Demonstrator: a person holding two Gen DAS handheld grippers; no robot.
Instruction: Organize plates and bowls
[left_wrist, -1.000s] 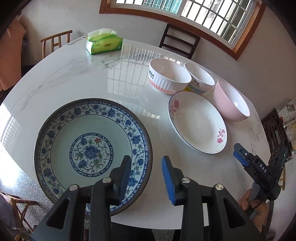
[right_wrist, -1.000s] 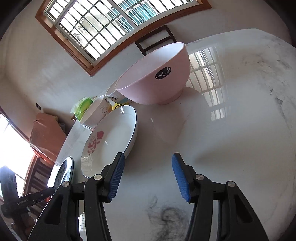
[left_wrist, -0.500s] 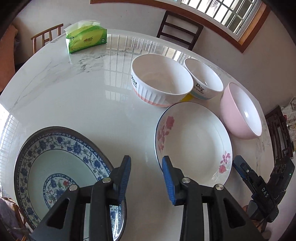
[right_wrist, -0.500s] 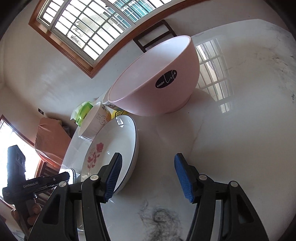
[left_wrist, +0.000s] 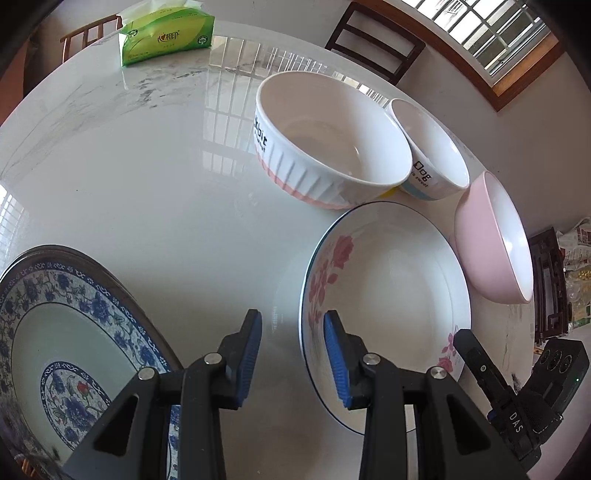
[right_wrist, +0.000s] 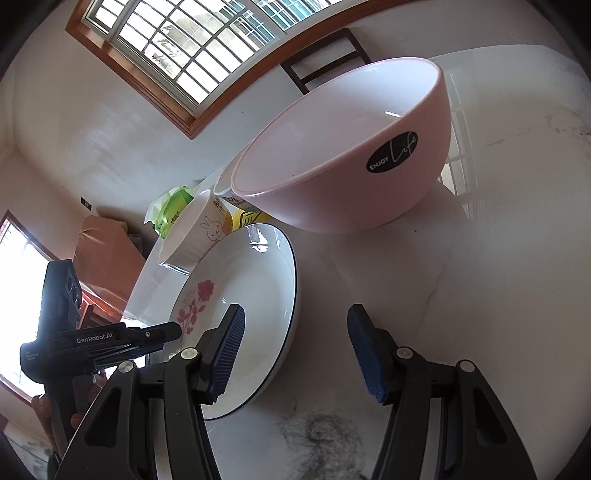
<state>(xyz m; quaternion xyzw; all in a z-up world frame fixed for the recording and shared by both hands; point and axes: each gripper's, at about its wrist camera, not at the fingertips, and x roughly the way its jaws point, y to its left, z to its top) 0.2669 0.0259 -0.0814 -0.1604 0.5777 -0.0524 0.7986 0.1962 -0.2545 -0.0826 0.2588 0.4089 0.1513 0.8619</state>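
My left gripper (left_wrist: 292, 354) is open and empty, its jaws astride the near left rim of the white rose plate (left_wrist: 391, 295). A blue-patterned plate (left_wrist: 74, 332) lies to its left. Behind stand a ribbed white bowl (left_wrist: 328, 147), a small white bowl (left_wrist: 432, 147) and a pink bowl (left_wrist: 495, 240). My right gripper (right_wrist: 295, 350) is open and empty, its left jaw over the rose plate (right_wrist: 251, 295), low over the table, facing the pink bowl (right_wrist: 351, 166). The ribbed bowl (right_wrist: 199, 236) shows behind the plate. The left gripper (right_wrist: 110, 339) shows at the left.
A green tissue pack (left_wrist: 166, 33) lies at the far side of the round marble table (left_wrist: 147, 166). Wooden chairs (left_wrist: 373, 40) stand beyond the table under the window. The right gripper (left_wrist: 517, 398) shows at the table's right edge. A dark vein mark (right_wrist: 321, 443) is on the marble.
My left gripper has moved forward and right, from over the blue plate to the rose plate's rim. My right gripper has moved closer to the pink bowl and rose plate. Both stayed open.
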